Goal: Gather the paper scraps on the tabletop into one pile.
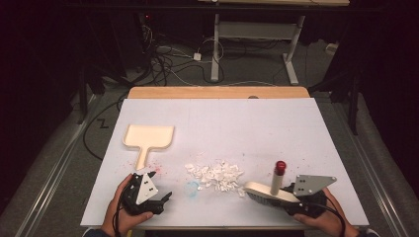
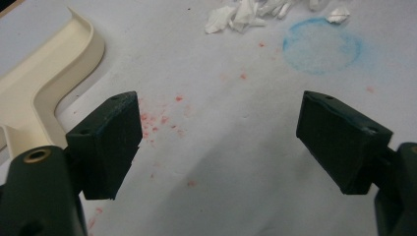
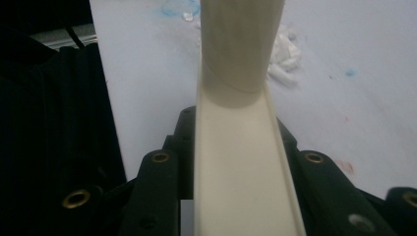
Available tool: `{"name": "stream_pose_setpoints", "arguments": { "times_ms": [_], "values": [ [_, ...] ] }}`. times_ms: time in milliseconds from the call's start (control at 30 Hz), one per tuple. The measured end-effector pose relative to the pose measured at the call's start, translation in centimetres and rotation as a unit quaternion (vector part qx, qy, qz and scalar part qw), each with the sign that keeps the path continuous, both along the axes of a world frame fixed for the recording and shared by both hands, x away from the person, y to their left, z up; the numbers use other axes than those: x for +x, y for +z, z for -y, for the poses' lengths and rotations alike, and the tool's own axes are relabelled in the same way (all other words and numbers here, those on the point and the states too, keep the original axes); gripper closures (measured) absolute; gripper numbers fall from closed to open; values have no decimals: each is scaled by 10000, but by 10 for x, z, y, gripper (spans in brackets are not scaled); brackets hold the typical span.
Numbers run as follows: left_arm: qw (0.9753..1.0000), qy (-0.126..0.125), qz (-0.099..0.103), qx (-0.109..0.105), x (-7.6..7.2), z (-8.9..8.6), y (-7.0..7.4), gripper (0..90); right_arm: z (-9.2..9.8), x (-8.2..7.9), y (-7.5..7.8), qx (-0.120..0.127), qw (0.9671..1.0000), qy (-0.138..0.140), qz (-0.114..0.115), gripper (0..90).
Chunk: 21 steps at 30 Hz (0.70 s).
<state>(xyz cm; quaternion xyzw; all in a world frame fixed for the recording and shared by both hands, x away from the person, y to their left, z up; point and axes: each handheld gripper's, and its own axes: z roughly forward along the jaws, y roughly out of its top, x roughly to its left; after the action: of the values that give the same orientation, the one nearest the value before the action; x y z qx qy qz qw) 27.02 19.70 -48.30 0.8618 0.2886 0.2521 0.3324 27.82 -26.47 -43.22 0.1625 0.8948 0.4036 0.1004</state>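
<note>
On the white table [image 1: 276, 123], paper scraps [image 1: 217, 175] heaped centre, dustpan [image 1: 148, 138] lying far left. Left gripper [image 1: 165, 197] spread wide over bare surface; right gripper [image 3: 236, 162] clamped on cream brush [image 1: 269, 192] beside the heap.

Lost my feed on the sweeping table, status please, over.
Right gripper shut on brush, beside paper scraps. Left gripper open, empty, near dustpan handle. Nothing blocking scraps.

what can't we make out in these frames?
- Grey bristles of the cream hand brush, high view: mostly hidden under its head.
- Cream plastic dustpan, left gripper view: cut off by the left edge.
- Right gripper jaw tips, right gripper view: covered by the brush's handle.
</note>
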Motion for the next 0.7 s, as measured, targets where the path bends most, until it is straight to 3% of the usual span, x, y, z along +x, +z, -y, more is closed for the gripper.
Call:
{"name": "stream_pose_setpoints", "arguments": {
  "times_ms": [233,467,600,700],
  "values": [
    [10000,-11,-7,-7,1,-1,0,166,-42,23,-3,-11,9998,121,184,683],
    [10000,-2,-17,-30,2,-1,-1,166,-79,39,-1,322,9984,237,392,683],
    [10000,17,-22,-33,1,-3,-1,166,-82,36,7,407,9976,281,480,682],
    [10000,42,13,-61,1,-4,0,166,-73,31,20,580,9967,116,551,682]
  ]
}}
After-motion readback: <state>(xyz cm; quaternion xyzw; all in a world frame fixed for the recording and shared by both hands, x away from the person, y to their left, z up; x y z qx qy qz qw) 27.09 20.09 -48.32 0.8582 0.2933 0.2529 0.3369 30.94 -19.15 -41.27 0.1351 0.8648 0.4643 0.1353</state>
